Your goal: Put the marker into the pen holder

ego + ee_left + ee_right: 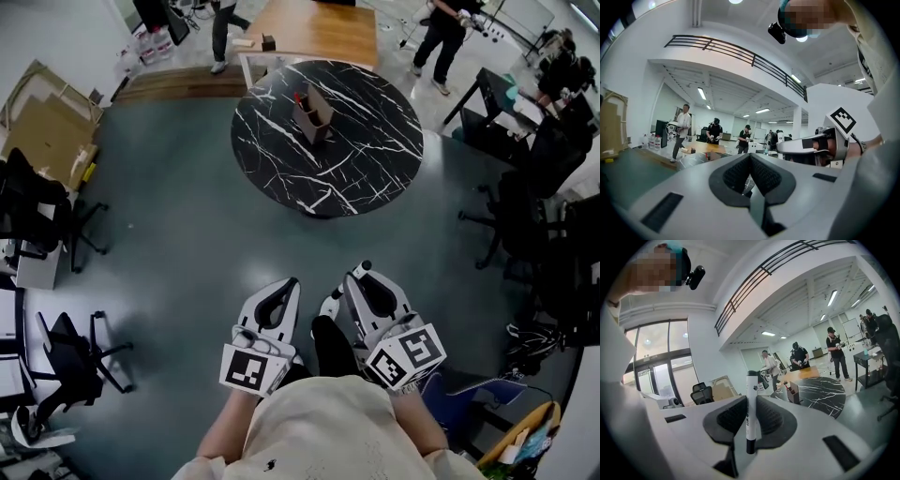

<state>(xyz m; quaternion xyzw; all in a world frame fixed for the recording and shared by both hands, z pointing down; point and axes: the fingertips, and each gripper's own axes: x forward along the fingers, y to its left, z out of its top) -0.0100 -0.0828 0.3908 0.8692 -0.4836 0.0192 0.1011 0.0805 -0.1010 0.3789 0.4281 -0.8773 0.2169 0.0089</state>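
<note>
The right gripper point(750, 399) pinches a white marker point(751, 420) between its jaws. The marker's long axis is upright, black cap toward 12 o'clock, and only the right gripper view shows it. The left gripper point(750, 157) has its jaws pressed together on nothing. In the head view the pen holder point(312, 114) stands at 12 o'clock, well apart from both grippers, on a round black marble tabletop point(375, 150).

Left gripper point(291, 283) closed empty; right gripper point(356, 278) clamps an upright marker point(751, 408).
</note>
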